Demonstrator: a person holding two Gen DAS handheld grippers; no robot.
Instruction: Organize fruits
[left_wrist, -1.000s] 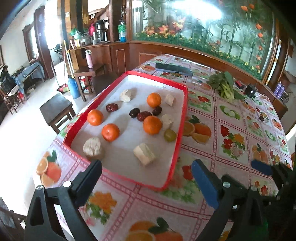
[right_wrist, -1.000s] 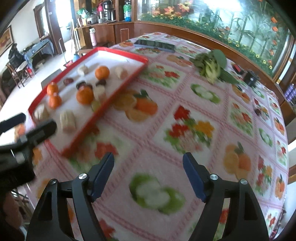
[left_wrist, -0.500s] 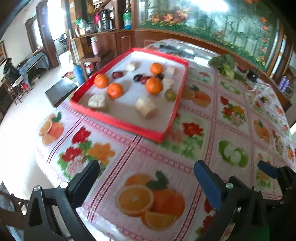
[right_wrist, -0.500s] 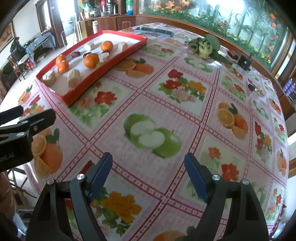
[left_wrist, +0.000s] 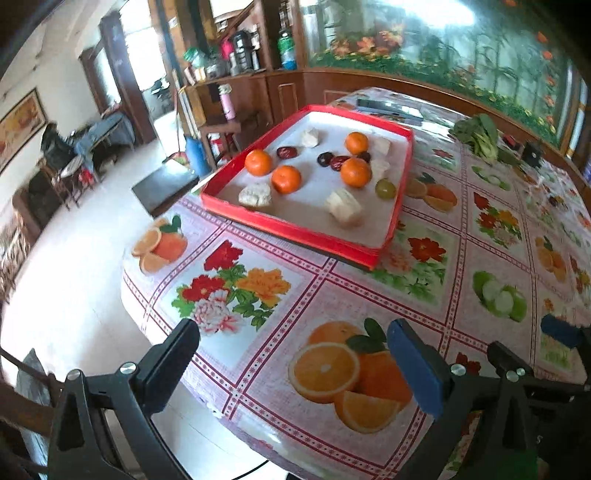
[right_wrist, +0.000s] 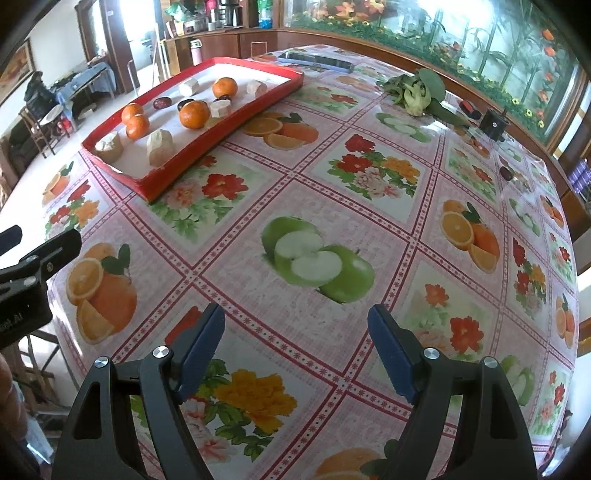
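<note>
Hovering over the near edge of the flower-and-fruit-patterned oilcloth table (left_wrist: 369, 288): left hand-held gripper (left_wrist: 295, 365), jaws spread wide, gripping nothing. Hanging likewise beside it: right hand-held gripper (right_wrist: 295, 343), jaws apart and empty. Lying well beyond, toward twelve o'clock of the left one: shallow red-rimmed rectangular tray (left_wrist: 295, 229), carrying four round orange tangerines (left_wrist: 286, 179), dark red dates (left_wrist: 284, 152), one small green grape (left_wrist: 385, 188), and pale whitish chunks (left_wrist: 345, 206).

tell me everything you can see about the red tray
The red tray is a shallow rectangle with low red walls and a white floor, perhaps cardboard. It lies flat on the fruit-print tablecloth near the table's edge, holding four oranges, dark red fruits, one green fruit and pale chunks. Nothing grips it.
</note>
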